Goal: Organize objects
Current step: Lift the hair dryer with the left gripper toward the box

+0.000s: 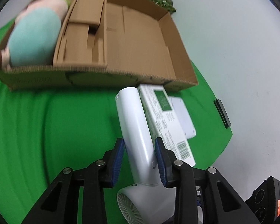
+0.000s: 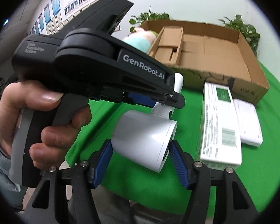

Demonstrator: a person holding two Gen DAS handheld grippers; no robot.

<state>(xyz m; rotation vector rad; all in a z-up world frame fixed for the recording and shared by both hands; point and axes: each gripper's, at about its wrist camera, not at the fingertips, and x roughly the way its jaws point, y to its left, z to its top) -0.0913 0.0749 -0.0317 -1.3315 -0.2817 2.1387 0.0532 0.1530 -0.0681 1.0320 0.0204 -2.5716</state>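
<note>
So the white hair dryer (image 1: 138, 130) is clamped by its handle in the left gripper (image 1: 140, 160), while its barrel is squeezed between the blue pads of the right gripper (image 2: 140, 160), over the green cloth (image 1: 56, 121). Just beside it, a white printed box (image 1: 164, 119) is laid next to a pale flat case (image 1: 183, 115). Further back, a plush toy (image 1: 35, 35) is sat in the left end of the open cardboard box (image 1: 140, 43).

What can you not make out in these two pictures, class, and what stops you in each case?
- Plush toy: blurred in the left wrist view; largely hidden behind the left gripper in the right wrist view.
- Printing on the white box: too small and blurred in both views.
- Hair dryer: its head is cut off by the left wrist view's lower edge.
- Carton: its side print is blurred.
</note>
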